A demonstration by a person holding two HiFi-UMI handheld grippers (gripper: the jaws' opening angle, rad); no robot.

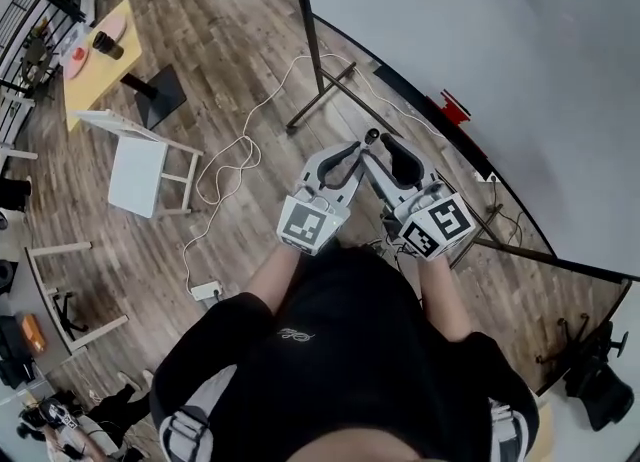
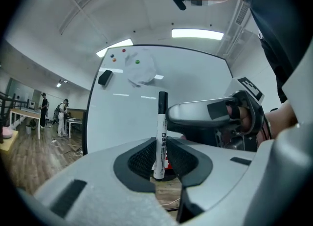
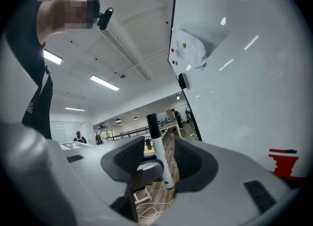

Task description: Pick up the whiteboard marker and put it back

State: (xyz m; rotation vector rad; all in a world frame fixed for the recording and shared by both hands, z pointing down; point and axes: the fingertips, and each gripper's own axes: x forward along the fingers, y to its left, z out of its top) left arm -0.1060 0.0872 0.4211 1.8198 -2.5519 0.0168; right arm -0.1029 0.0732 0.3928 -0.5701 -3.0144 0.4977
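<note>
A white whiteboard marker [image 2: 161,127] with a black cap stands upright between the pads of my left gripper [image 2: 160,164], which is shut on it. In the right gripper view the same marker [image 3: 159,146] stands between the jaws of my right gripper [image 3: 160,159] with a gap on each side; that gripper is open. In the head view both grippers, left [image 1: 358,150] and right [image 1: 388,147], point side by side at the whiteboard [image 1: 480,50], and the marker's cap [image 1: 372,136] shows between their tips.
The whiteboard stand's dark legs [image 1: 320,100] and a white cable [image 1: 230,165] lie on the wood floor. A black eraser [image 2: 105,77] and coloured magnets stick to the board. A white stool [image 1: 140,165] and a yellow table [image 1: 95,50] stand at the left.
</note>
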